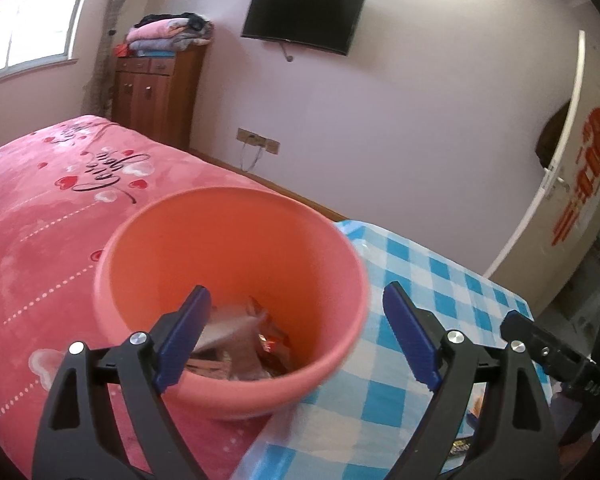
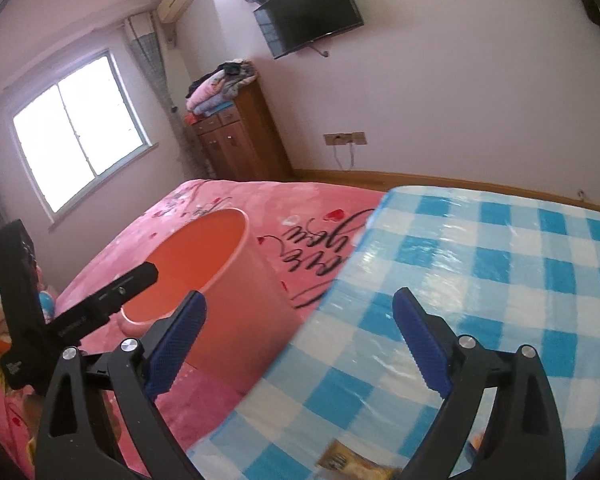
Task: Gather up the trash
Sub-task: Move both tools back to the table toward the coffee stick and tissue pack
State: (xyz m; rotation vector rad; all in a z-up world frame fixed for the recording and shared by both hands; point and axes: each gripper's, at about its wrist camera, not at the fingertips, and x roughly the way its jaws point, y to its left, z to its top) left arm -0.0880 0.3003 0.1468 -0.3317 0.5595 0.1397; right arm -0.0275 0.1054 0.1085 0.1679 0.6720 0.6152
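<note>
Beside the bed (image 1: 40,216), on its pink "Love you" blanket, stands the salmon bin (image 1: 228,256), touching the edge of the blue-check worktop (image 2: 480,280) and already holding crumpled wrappers (image 1: 240,340); left gripper (image 1: 296,336) hovers over its rim w/ fingers (image 1: 184,336) spread wide, nothing between them. Right gripper (image 2: 300,344) likewise stands wide open and empty over the worktop edge, bin to its left. Next likely pick: yellow-brown packet (image 2: 352,460) lying flat on the worktop just below/ahead of the right fingers, long axis approx. left-right, so right hand is nearer; its print is too blurred to read.
</note>
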